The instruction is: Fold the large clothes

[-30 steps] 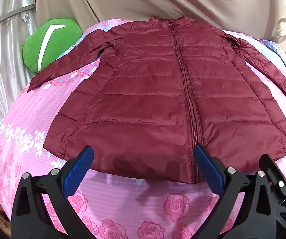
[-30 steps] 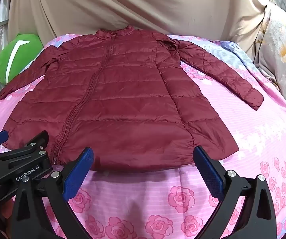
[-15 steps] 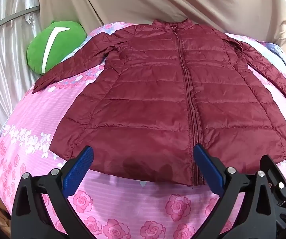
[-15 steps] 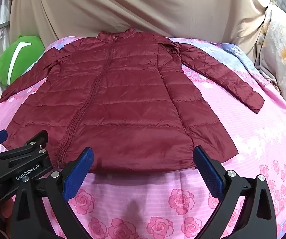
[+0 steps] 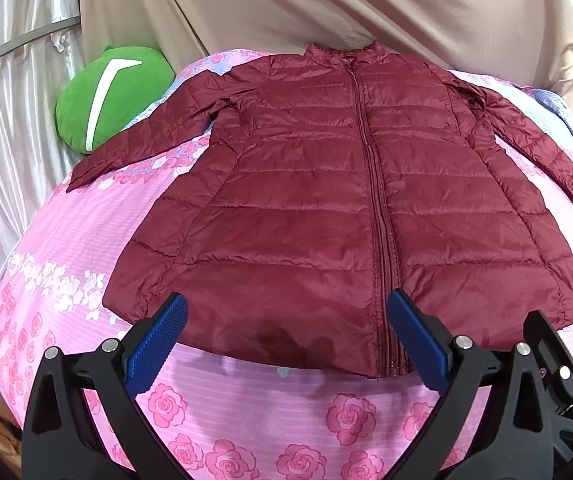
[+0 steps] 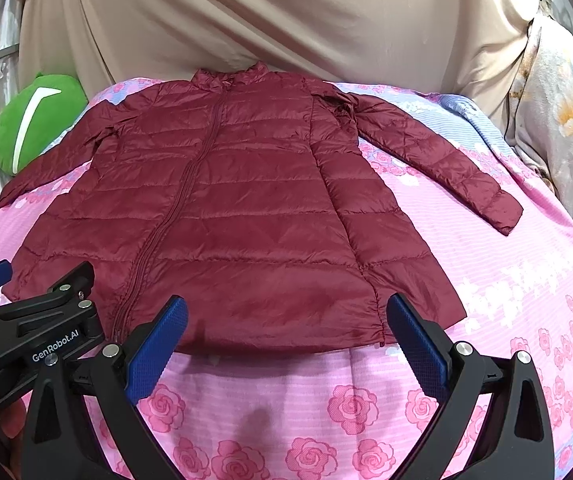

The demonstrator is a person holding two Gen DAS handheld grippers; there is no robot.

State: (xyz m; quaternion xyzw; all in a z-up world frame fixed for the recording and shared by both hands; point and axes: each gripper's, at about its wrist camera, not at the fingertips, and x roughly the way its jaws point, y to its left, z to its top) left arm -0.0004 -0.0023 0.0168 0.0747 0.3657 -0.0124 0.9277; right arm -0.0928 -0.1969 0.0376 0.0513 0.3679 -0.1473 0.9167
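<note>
Ahead of both grippers, jacket (image 5: 350,208) spread flat on pink sheet (image 5: 246,408), zipped, collar at far end, sleeves out to either side. Left gripper (image 5: 286,332): fingers spread wide, empty, tips just over hem, zip end beside right fingertip. Right gripper (image 6: 286,332): likewise wide apart, empty, hem corner just inside right fingertip. Beyond left sleeve, green cushion (image 5: 106,96). Behind collar, beige drape (image 6: 286,20). Nothing between fingers and hem.
</note>
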